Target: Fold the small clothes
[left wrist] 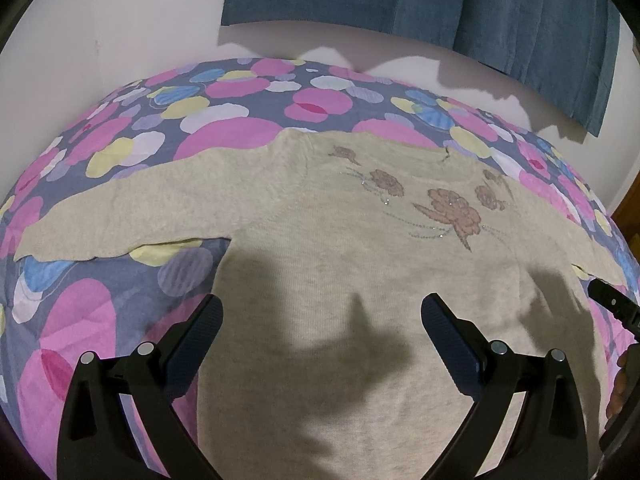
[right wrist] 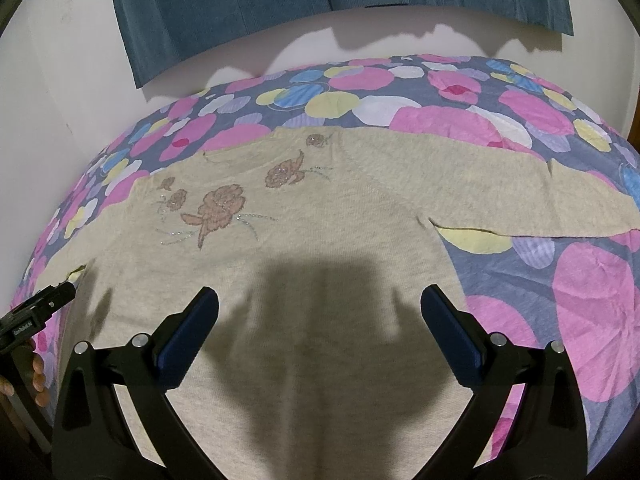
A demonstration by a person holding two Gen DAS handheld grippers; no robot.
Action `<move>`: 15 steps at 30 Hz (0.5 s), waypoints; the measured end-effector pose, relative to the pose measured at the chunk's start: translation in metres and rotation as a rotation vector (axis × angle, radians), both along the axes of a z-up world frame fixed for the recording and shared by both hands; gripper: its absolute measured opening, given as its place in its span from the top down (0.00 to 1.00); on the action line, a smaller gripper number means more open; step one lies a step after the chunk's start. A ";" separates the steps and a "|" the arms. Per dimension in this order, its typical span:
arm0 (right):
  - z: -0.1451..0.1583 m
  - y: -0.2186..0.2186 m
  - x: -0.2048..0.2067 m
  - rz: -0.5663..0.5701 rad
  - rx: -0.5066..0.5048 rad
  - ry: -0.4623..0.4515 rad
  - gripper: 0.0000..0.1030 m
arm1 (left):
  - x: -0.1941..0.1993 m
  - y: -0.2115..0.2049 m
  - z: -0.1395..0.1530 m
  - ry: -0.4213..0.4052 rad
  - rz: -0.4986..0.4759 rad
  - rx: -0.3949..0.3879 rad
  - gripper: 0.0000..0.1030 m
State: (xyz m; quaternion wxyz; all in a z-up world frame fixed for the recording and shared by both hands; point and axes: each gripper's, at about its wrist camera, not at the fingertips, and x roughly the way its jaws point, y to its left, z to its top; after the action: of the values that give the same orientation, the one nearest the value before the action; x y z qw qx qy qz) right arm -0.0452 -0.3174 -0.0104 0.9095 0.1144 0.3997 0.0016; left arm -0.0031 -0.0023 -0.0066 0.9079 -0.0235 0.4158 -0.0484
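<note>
A beige long-sleeved sweater (left wrist: 340, 248) with brown flower embroidery lies flat, face up, on the bed, both sleeves spread sideways. It also shows in the right wrist view (right wrist: 320, 232). My left gripper (left wrist: 322, 312) is open and empty, hovering over the sweater's lower left body. My right gripper (right wrist: 320, 304) is open and empty, hovering over the lower right body. The right gripper's tip shows at the right edge of the left wrist view (left wrist: 612, 304); the left gripper shows at the left edge of the right wrist view (right wrist: 36, 312).
The bed has a grey-blue cover with pink, yellow and blue circles (left wrist: 80, 320), also seen in the right wrist view (right wrist: 580, 320). A white wall (left wrist: 120, 20) and a teal curtain (left wrist: 440, 0) stand behind the bed.
</note>
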 end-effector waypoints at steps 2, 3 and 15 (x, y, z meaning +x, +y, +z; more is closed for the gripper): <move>0.000 0.001 0.000 0.000 0.000 0.000 0.02 | 0.000 0.000 0.000 -0.001 -0.001 0.001 0.04; 0.000 0.001 0.000 0.001 0.000 0.000 0.02 | 0.000 0.000 0.000 -0.001 0.000 0.001 0.04; 0.000 0.001 0.000 0.002 0.002 0.001 0.02 | 0.000 0.000 0.000 0.000 0.001 0.001 0.04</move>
State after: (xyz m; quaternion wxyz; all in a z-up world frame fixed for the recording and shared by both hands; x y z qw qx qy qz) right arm -0.0451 -0.3161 -0.0103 0.9091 0.1150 0.4003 0.0027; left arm -0.0029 -0.0022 -0.0061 0.9079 -0.0231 0.4158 -0.0479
